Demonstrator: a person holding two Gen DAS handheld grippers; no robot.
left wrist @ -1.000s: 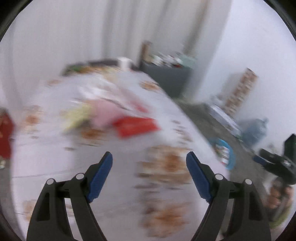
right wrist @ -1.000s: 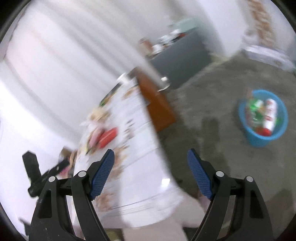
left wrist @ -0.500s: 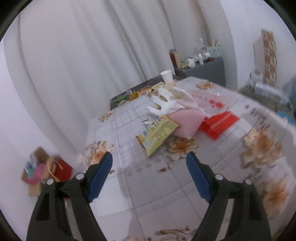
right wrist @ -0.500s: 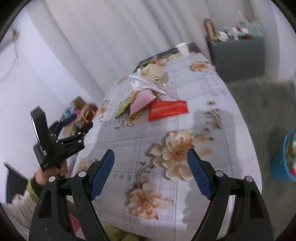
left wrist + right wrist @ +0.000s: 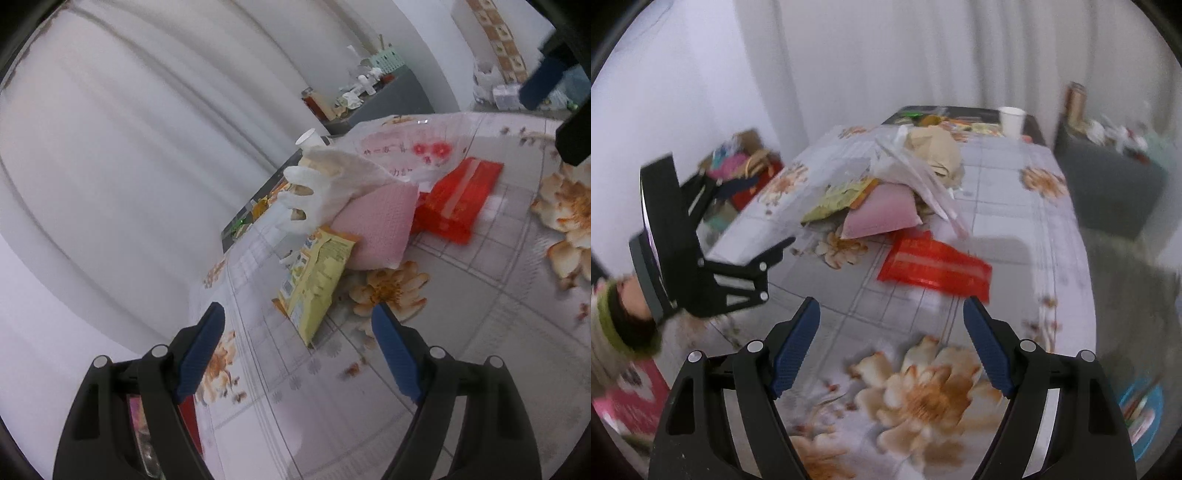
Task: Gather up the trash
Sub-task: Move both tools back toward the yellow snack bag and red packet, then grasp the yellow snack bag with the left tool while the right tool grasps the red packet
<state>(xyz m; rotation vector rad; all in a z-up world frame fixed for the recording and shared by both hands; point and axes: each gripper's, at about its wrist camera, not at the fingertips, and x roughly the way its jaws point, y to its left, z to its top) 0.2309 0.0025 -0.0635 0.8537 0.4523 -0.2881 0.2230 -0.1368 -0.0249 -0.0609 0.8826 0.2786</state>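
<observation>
Here, a crumpled red wrapper point(image 5: 932, 266) lies flat beside a pink pouch point(image 5: 882, 216).

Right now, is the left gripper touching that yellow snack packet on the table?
Apart. The left wrist view shows the left gripper open and empty, with bare tablecloth between both blue fingertips and the yellow snack packet, which lies just beyond them.

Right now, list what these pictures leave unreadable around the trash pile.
- Yellow snack packet: print too small, left wrist view.
- Pink pouch: far end hidden under the white glove.
- Blue bin: cut off by the edge and blurred, right wrist view.
- Red packet: label motion-blurred, right wrist view.
</observation>
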